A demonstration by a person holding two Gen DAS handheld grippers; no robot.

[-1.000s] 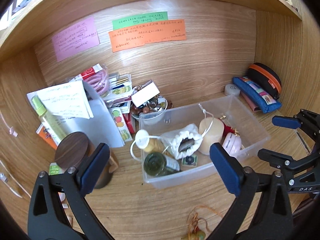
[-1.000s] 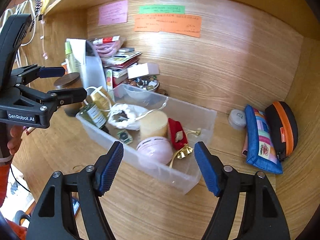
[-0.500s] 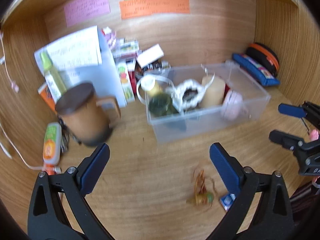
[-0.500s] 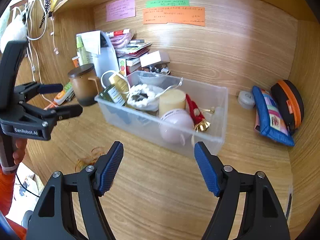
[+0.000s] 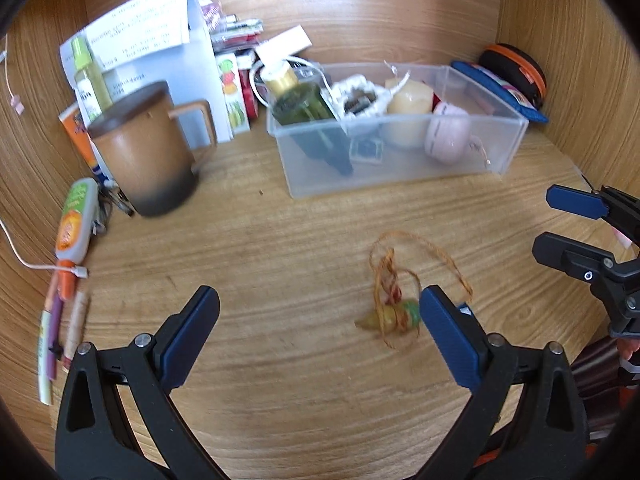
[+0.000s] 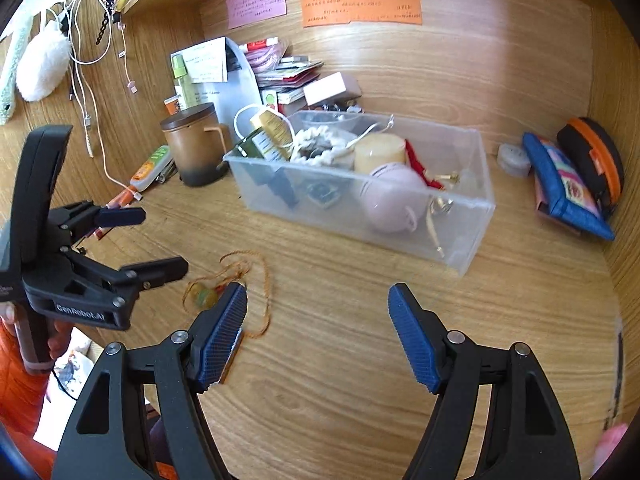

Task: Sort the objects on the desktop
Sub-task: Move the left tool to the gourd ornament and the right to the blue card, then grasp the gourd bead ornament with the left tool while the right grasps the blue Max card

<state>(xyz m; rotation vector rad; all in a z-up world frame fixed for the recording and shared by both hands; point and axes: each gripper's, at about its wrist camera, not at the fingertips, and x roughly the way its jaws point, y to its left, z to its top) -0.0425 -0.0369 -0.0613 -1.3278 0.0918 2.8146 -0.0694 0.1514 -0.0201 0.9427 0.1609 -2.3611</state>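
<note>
A clear plastic bin point(image 5: 512, 136) point(image 6: 476, 220) stands on the wooden desk, holding a green bottle point(image 5: 304, 108), a white drawstring pouch point(image 5: 360, 96), a cream candle point(image 5: 408, 104) and a pink round case point(image 5: 446, 134). A small yellow-green charm on an orange cord point(image 5: 394, 316) point(image 6: 204, 294) lies on the desk in front of the bin. My left gripper point(image 5: 320, 328) is open and empty, with the charm just inside its right finger. My right gripper point(image 6: 318, 336) is open and empty, right of the charm.
A brown lidded mug point(image 5: 148, 152) stands at the left with a glue tube point(image 5: 74, 216) and pens point(image 5: 60, 332) beside it. Papers and boxes point(image 5: 168, 52) pile at the back. Blue and black pouches point(image 6: 568, 180) lie at the right wall.
Both grippers have pulled back from the bin toward the desk's front. The charm on its cord has come into view near the left gripper's right finger. Both stay open.
</note>
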